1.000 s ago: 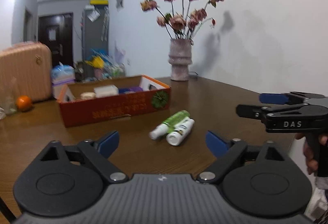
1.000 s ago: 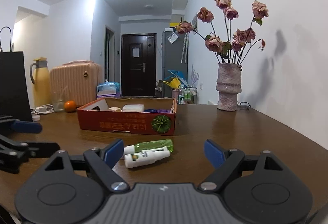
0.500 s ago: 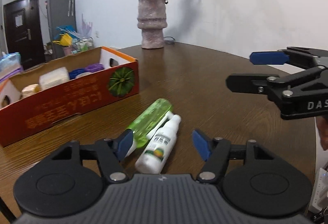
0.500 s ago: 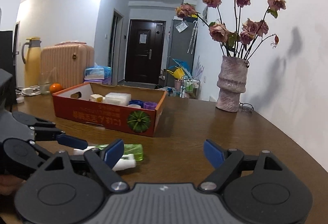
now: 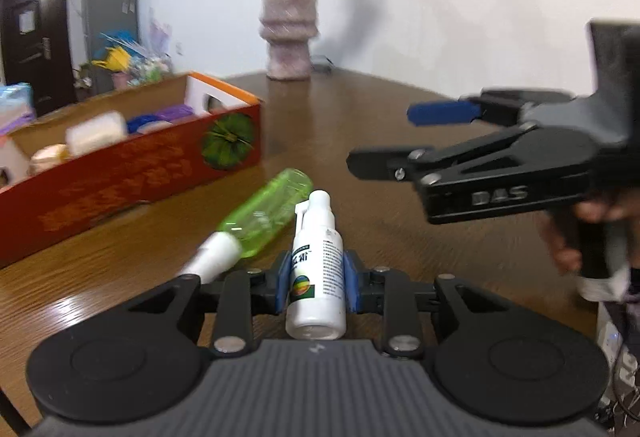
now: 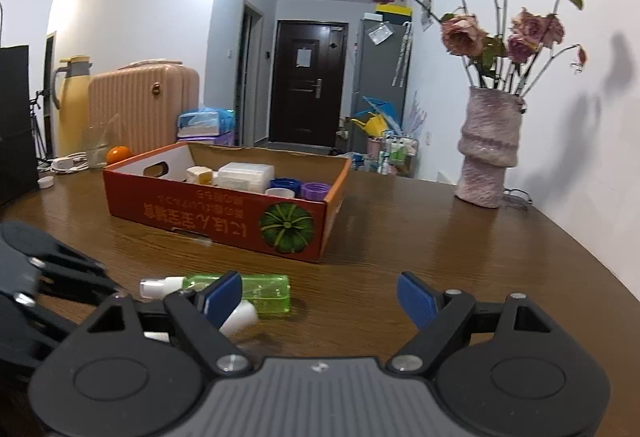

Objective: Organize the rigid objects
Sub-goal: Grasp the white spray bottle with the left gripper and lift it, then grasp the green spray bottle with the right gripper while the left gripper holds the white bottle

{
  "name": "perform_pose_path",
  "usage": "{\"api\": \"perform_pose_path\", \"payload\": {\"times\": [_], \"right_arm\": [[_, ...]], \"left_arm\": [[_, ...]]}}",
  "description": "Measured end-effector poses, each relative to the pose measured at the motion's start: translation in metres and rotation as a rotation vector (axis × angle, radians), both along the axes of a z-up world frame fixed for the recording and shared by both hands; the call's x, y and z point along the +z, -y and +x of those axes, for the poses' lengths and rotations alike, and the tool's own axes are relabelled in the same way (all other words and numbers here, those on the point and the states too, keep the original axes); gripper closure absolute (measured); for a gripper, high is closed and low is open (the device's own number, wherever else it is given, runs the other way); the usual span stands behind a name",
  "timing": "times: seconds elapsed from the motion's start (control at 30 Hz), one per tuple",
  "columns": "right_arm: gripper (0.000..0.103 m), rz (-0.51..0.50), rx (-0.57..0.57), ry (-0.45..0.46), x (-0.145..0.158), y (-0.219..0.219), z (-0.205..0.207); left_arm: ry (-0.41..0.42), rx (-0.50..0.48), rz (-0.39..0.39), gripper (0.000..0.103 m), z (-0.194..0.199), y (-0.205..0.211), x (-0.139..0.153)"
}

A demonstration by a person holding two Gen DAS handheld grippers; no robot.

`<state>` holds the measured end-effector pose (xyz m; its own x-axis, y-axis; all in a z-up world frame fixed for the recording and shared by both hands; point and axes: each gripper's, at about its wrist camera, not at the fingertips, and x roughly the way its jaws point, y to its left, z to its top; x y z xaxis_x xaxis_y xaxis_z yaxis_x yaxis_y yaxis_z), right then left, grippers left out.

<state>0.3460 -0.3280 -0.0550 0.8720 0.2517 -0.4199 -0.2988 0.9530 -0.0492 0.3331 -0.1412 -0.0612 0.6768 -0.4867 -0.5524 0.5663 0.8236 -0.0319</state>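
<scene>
Clamping the white bottle (image 5: 318, 269) between its blue pads (image 5: 283, 279), the left gripper (image 5: 316, 281) fills the lower part of the left wrist view. This bottle lies along the fingers, nozzle pointing away, base toward the camera. Just left of it the green bottle (image 5: 264, 215) lies on the table (image 5: 360, 125), its white cap (image 5: 212, 257) toward the gripper, its body touching or nearly touching the white one. Beyond stands the red box (image 5: 120, 177), holding small containers. To the right the right gripper (image 5: 396, 141) hovers above the table, seen side-on with one blue pad showing; a hand (image 5: 576, 233) grips its handle. A vase (image 5: 288, 37) sits blurred at the far edge.

From the right wrist view, the right gripper (image 6: 320, 297) has its fingers wide apart and holds nothing. Its left pad (image 6: 224, 293) overlaps the green bottle (image 6: 256, 291) in the picture; whether they touch I cannot tell. Part of the white bottle (image 6: 239, 317) peeks out beneath that pad. Far left, the left gripper's dark body (image 6: 48, 285) is partly visible. The box (image 6: 224, 215) stands behind, the vase (image 6: 488, 149) to the right.
</scene>
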Motion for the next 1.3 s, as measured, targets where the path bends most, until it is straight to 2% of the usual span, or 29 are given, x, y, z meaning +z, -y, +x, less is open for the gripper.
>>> {"api": "perform_pose_path", "payload": {"times": [0.1,0.2,0.3,0.37,0.47,0.53,0.8,0.87,0.9,1.03,1.1,1.2,1.3], "right_arm": [[0.019,-0.019,0.045,-0.019,0.0,-0.012,0.018],[0.021,-0.048,0.12,-0.052,-0.001,-0.03,0.04],[0.021,-0.036,0.211,-0.124,-0.004,-0.045,0.067],[0.023,-0.019,0.218,-0.183,-0.009,-0.05,0.083],[0.029,0.028,0.232,-0.241,-0.012,-0.047,0.09],[0.029,0.044,0.224,-0.252,-0.012,-0.043,0.08],[0.031,0.052,0.222,-0.287,-0.016,-0.038,0.006],[0.039,0.037,0.235,-0.268,-0.014,-0.043,-0.008],[0.039,0.031,0.229,-0.261,-0.011,-0.044,-0.012],[0.037,-0.077,0.146,-0.176,0.001,-0.046,-0.017],[0.036,-0.14,0.186,-0.166,-0.001,-0.048,-0.015],[0.027,-0.183,0.281,-0.164,-0.006,-0.05,-0.01],[0.03,-0.229,0.375,-0.186,-0.014,-0.057,-0.009]], "left_arm": [[0.024,0.08,-0.06,0.075,-0.016,-0.037,0.01],[0.016,0.199,-0.086,0.075,-0.023,-0.071,0.015],[0.007,0.296,-0.113,0.075,-0.025,-0.102,0.018],[0.011,0.331,-0.121,0.075,-0.027,-0.115,0.021],[0.014,0.352,-0.122,0.075,-0.028,-0.126,0.024],[0.013,0.353,-0.137,0.075,-0.031,-0.132,0.026],[0.012,0.325,-0.178,0.075,-0.049,-0.133,0.021],[0.002,0.318,-0.176,0.075,-0.051,-0.131,0.019],[0.0,0.315,-0.171,0.075,-0.052,-0.13,0.019],[-0.002,0.308,-0.171,0.075,-0.059,-0.13,0.017],[-0.016,0.313,-0.172,0.075,-0.059,-0.13,0.014],[-0.03,0.32,-0.166,0.075,-0.058,-0.13,0.01],[-0.034,0.315,-0.166,0.075,-0.058,-0.127,0.009]]}}
